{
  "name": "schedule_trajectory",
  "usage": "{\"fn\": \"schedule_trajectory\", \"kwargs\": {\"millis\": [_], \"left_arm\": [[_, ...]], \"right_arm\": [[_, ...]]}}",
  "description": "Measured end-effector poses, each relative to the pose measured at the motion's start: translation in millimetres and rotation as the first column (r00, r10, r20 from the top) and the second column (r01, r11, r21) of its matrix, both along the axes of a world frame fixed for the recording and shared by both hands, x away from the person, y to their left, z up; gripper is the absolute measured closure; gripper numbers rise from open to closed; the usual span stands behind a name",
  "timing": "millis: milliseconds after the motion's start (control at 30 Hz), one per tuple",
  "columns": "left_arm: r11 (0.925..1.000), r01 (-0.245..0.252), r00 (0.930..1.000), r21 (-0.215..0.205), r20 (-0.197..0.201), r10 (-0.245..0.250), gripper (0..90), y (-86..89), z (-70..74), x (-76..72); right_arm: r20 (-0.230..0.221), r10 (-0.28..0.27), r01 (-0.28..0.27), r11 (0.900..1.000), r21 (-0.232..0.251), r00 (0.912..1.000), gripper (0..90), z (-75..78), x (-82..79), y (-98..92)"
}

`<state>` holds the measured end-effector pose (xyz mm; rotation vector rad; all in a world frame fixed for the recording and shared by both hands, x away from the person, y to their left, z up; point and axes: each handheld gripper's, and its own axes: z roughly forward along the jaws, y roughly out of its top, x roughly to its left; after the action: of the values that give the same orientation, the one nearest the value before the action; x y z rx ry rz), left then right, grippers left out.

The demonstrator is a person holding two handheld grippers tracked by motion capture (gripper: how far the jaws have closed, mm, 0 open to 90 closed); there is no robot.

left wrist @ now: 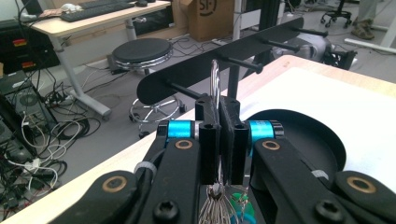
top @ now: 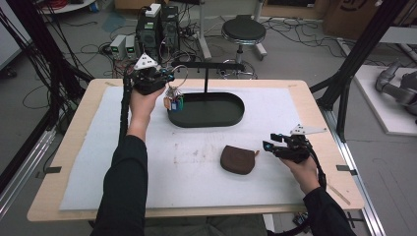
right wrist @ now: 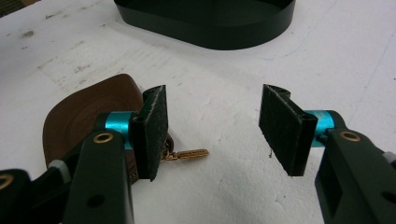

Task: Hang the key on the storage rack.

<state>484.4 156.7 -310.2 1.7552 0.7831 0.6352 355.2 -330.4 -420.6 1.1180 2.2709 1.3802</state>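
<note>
Nearest, at lower right of the high view: right gripper point(top: 268, 141), jaws apart with bare white mat point(top: 98, 162) between the pads point(right wrist: 156, 126), clamped on nothing. Just left of it, flat on the mat: one brown leather pouch point(top: 237, 159), its gold zipper pull point(right wrist: 187, 154) lying on the mat just below the nearer pad, whether touching it cannot be told. Farther back, at upper left of the high view: left gripper point(top: 169, 76), held above the near-left end of the tray, jaws together and clamped on the metal key ring point(left wrist: 215, 79), the ring rising upright above the pads. Below the jaws: one bunch of keys point(top: 173, 98) hanging from that ring, with coloured tags among the keys, hovering at the left rim of the tray; number of keys in the bunch too small to count. Behind and right of the bunch: one black oval tray point(top: 231, 120) resting on the mat, well apart from the pouch. Rising from the tray's far side: one black post bearing a horizontal hook bar point(left wrist: 219, 63); four pegs visible in the left gripper view, the ring just in front of the bar, contact with a peg not determinable. Count: two grippers, one pouch, one key bunch, one tray, one hook bar.
</note>
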Motion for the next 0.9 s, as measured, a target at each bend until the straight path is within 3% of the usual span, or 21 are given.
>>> {"fn": "schedule_trajectory", "kwargs": {"millis": [533, 900], "left_arm": [[0.9995, -0.03, 0.9993, 0.014, -0.024, 0.03, 86.5, -0.3, -7.3, 6.5], [0.9986, -0.053, 0.9978, 0.001, -0.04, 0.053, 86.5, 1.1, -12.2, 10.9]], "right_arm": [[-0.002, -0.004, 0.004, 1.0, 0.004, 1.0, 43.5, 0.4, -0.3, -1.2], [0.001, -0.005, 0.005, 1.0, 0.003, 1.0, 43.5, 0.0, 0.6, -2.0]]}}
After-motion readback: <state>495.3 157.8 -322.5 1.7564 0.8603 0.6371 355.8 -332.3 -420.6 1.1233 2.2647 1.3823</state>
